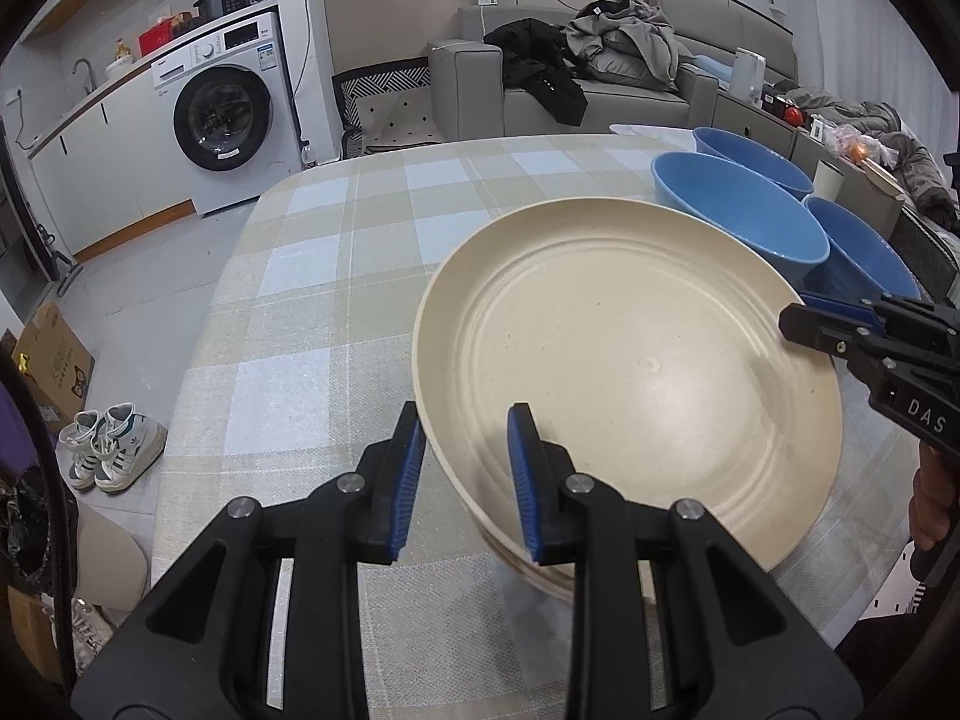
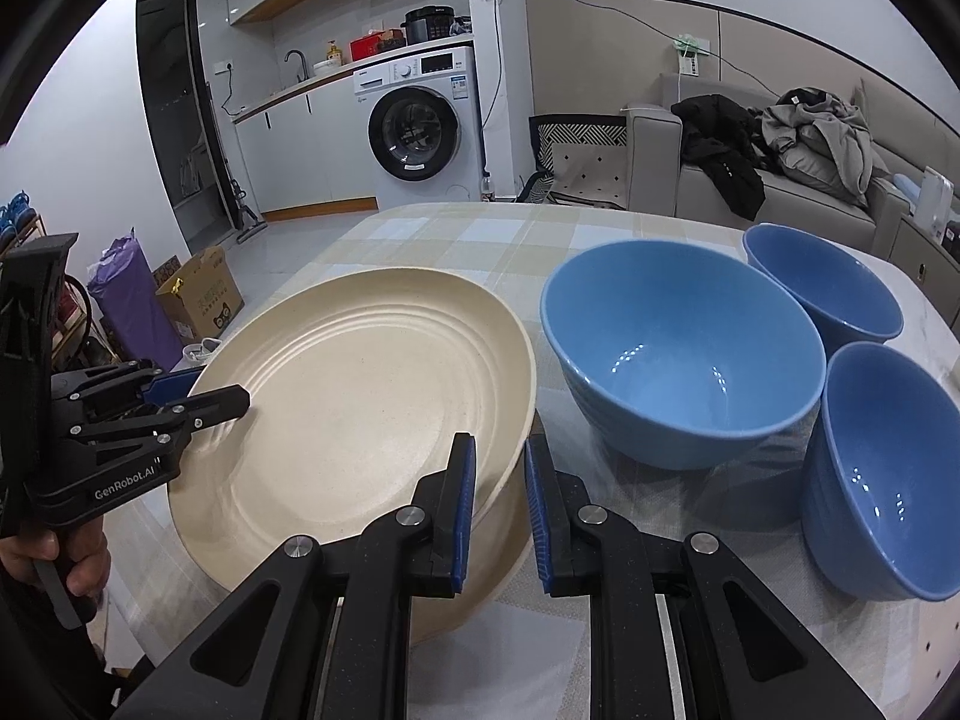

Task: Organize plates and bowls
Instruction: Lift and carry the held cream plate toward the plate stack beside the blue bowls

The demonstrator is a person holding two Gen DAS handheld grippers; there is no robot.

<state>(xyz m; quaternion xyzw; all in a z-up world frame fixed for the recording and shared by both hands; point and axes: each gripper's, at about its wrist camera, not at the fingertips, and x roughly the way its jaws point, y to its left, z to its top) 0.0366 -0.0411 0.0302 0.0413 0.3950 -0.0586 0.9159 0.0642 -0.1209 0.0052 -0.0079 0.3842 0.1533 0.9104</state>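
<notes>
cream ridged plate [image 1: 630,360], rim between the parted fingers of each hand-held gripper [image 1: 467,480]

- Left tool [image 1: 465,480]: matte black plastic linkage arms with triangular cut-outs, round silver pivot screws, ribbed blue rubber pads [image 1: 410,483] on both fingers.
- Right tool [image 2: 500,507]: same build, same blue pads [image 2: 465,510].
- Markings: white "GenRobot.AI" on left body, "DAS" on right.
- Bare-skinned hand [image 2: 72,564] grips each handle.

Matt speckled plate [image 1: 630,360], glossy bowls [image 2: 678,354], woven tablecloth [image 1: 300,312]
</notes>
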